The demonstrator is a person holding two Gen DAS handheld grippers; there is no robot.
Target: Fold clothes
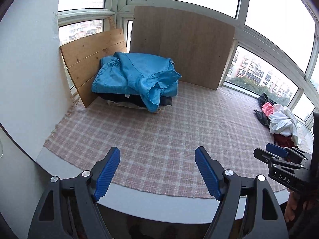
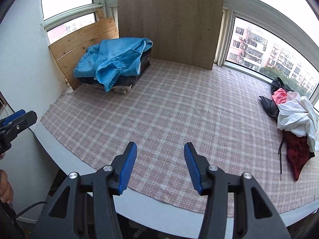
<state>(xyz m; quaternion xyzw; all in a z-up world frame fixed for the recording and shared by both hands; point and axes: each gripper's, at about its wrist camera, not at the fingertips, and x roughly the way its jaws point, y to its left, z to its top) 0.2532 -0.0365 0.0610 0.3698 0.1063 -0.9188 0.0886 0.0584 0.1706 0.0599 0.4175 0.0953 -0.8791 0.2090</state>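
While both grippers' jaws gape empty over cloth [image 1: 159,123]; only right wrist shows hand [image 2: 5,187], possibly gripping cable.

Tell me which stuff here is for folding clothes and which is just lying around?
For the job:
- folded stack with the blue garment on top
- unfolded pile of clothes
- left gripper and right gripper, both open
- checked cloth to fold on

Just there:
- wooden boards
- windows

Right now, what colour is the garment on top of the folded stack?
Bright blue garment, lying over darker clothes; the left wrist view shows it best.
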